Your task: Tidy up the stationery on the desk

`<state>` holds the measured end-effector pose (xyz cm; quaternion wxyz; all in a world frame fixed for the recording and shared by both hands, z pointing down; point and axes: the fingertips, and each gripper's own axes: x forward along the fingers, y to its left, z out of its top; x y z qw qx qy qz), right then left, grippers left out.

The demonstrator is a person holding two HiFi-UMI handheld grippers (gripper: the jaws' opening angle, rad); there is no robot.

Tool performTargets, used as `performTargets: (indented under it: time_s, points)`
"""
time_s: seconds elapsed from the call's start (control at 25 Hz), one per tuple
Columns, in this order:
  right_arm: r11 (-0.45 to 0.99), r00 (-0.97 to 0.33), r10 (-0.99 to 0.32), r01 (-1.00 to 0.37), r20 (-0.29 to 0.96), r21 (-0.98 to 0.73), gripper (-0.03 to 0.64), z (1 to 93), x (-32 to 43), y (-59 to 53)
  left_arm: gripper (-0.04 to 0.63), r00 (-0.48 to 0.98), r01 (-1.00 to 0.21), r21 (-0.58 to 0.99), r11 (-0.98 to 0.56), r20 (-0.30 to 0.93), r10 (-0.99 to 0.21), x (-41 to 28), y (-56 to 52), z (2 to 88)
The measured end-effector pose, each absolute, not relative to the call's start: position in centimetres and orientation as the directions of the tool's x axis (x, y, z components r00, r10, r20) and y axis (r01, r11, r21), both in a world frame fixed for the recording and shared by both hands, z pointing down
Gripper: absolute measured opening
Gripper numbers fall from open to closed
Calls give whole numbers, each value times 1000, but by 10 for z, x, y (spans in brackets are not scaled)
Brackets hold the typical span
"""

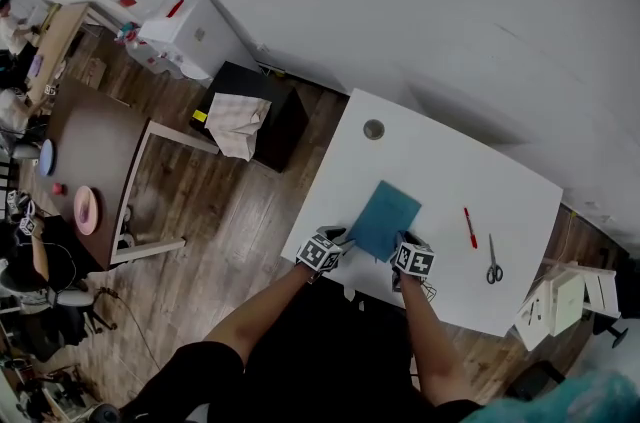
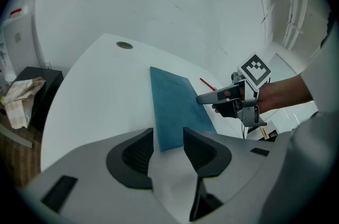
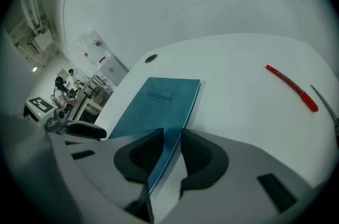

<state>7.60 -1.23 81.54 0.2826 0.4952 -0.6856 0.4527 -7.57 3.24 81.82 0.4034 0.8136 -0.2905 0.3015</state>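
Note:
A blue notebook [image 1: 385, 219] lies near the front edge of the white desk [image 1: 440, 161]. My right gripper [image 3: 172, 135] is shut on its near edge, and the cover [image 3: 159, 98] runs up between the pads. From the left gripper view the right gripper [image 2: 206, 98] reaches over the notebook's [image 2: 172, 106] right side. My left gripper [image 2: 168, 138] is open, its tips just short of the notebook's near corner, nothing pinched. In the head view the left gripper [image 1: 325, 249] and right gripper [image 1: 410, 258] flank the book's near end. A red pen [image 1: 469, 227] and scissors [image 1: 494, 263] lie to the right.
A round cable hole [image 1: 374, 129] sits at the desk's far corner. A black cabinet [image 1: 270, 111] with a crumpled bag stands left of the desk, with a brown table [image 1: 90, 151] further left. White boxes [image 1: 560, 301] stand at the desk's right end.

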Motion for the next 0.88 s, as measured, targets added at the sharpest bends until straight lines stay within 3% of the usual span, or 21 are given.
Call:
performTargets:
  time_s: [0.88]
  points:
    - [155, -383, -377, -924, 844, -350, 92, 809, -74, -37, 166, 598, -794, 484, -368, 728, -335, -187, 12, 816]
